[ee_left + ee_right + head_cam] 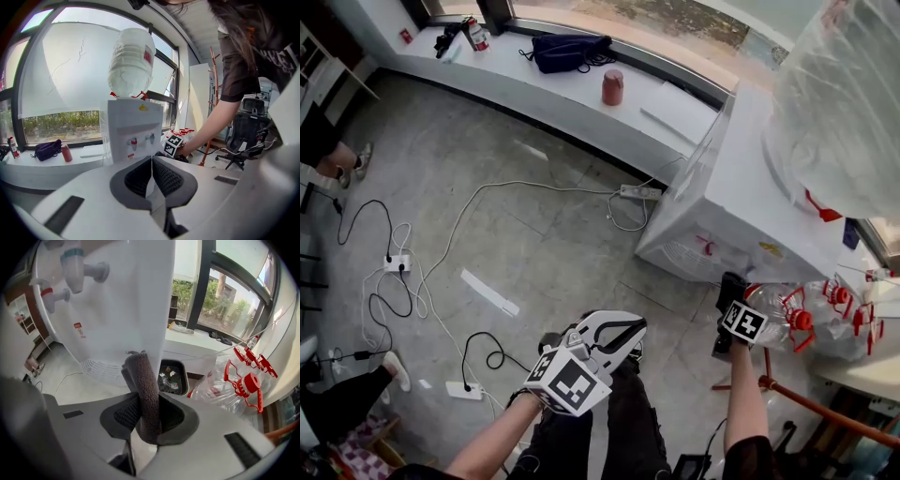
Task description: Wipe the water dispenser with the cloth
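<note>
The white water dispenser [741, 202] stands at the right with a large clear bottle [844, 103] on top. My right gripper [731, 283] is low at its front corner, shut on a folded dark cloth [143, 390]. In the right gripper view the cloth's top sits at the dispenser's [126, 301] lower corner, below the blue tap [77, 266] and the red tap [51, 296]; I cannot tell whether it touches. My left gripper [623, 330] hangs shut and empty over the floor, well short of the dispenser [133, 129].
Several empty bottles with red caps [811, 319] lie right of the dispenser, and an orange rod [825, 408] lies beneath them. Cables and power strips [394, 264] cross the floor. A dark bag [567, 52] and a red cup [612, 86] sit on the windowsill. A black bin [171, 376] stands behind the dispenser.
</note>
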Demonstrator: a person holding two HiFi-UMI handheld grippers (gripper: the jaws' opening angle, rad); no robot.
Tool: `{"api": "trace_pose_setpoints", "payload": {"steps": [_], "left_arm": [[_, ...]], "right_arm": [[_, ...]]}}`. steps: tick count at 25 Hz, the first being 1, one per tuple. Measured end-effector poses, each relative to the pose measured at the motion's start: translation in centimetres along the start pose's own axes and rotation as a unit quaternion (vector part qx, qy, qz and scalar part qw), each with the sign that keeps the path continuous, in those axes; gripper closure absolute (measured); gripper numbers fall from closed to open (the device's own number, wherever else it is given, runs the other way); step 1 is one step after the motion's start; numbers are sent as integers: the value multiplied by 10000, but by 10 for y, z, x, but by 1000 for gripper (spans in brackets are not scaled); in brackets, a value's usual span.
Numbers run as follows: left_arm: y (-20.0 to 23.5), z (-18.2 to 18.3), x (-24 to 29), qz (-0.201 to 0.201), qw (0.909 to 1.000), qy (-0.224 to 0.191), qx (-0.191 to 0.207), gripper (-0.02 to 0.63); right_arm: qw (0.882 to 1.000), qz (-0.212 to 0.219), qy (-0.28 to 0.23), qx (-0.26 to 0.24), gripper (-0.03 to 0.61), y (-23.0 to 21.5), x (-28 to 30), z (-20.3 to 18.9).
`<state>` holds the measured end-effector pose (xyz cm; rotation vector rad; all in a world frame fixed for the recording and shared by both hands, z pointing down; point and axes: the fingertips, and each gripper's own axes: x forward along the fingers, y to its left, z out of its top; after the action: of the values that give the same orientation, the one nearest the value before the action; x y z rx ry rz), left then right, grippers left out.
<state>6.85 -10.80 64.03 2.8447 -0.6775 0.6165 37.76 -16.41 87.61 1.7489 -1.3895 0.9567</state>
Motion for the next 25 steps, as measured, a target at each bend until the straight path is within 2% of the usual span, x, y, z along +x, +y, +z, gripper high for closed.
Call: {"api": "trace_pose_setpoints", "payload": {"steps": [6, 14, 20, 25], "left_arm": [[-22, 37, -25, -157, 9998, 3, 114, 597], [-43, 86, -85, -453, 9989, 9, 114, 597], [-50, 117, -123, -378, 9991, -44, 193, 596], [-61, 152, -151, -212, 9990, -381, 116, 596]], "right_arm": [[9990, 366, -25, 236, 477, 19, -69, -6], [9920, 1106, -321, 513, 477, 56, -211, 6], [9757, 1854, -864, 781, 477, 81, -323, 32], [9643, 1931, -1585, 877, 477, 88, -409, 48]]}}
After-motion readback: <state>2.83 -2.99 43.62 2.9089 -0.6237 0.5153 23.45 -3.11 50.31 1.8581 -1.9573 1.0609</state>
